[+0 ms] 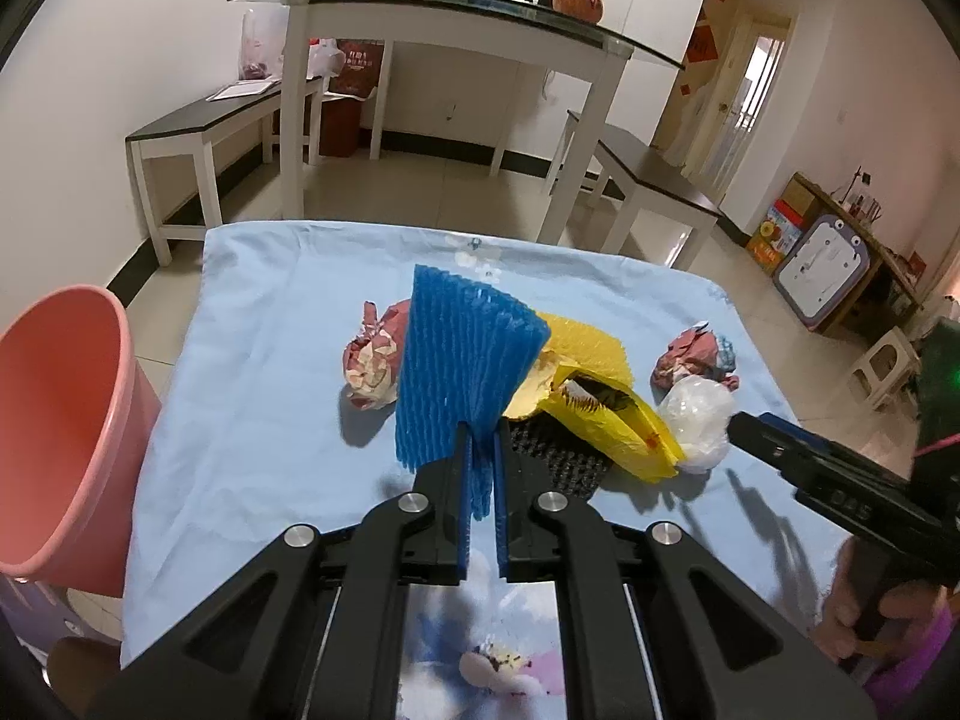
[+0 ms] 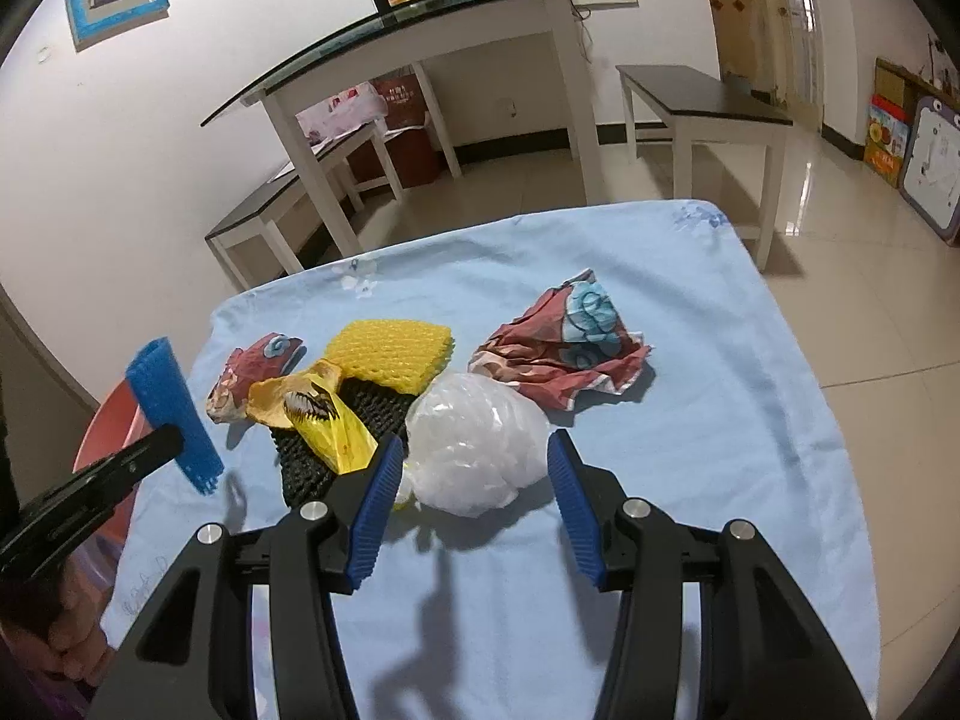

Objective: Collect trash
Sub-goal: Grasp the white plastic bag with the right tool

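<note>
My left gripper (image 1: pixel 480 438) is shut on a blue foam net sleeve (image 1: pixel 462 360) and holds it upright above the light blue cloth (image 1: pixel 252 360); it also shows in the right wrist view (image 2: pixel 171 408). My right gripper (image 2: pixel 474 456) is open, its jaws on either side of a crumpled white plastic bag (image 2: pixel 474 444), also seen in the left wrist view (image 1: pixel 699 414). On the cloth lie a yellow foam net (image 2: pixel 390 354), a yellow wrapper (image 2: pixel 318 411), a black net (image 2: pixel 336 450) and two crumpled red paper balls (image 2: pixel 564 348) (image 2: pixel 252 375).
A pink bin (image 1: pixel 60 426) stands on the floor beside the cloth's left edge. Behind are a glass-topped white table (image 1: pixel 456 6) and low benches (image 1: pixel 654 174) on a tiled floor.
</note>
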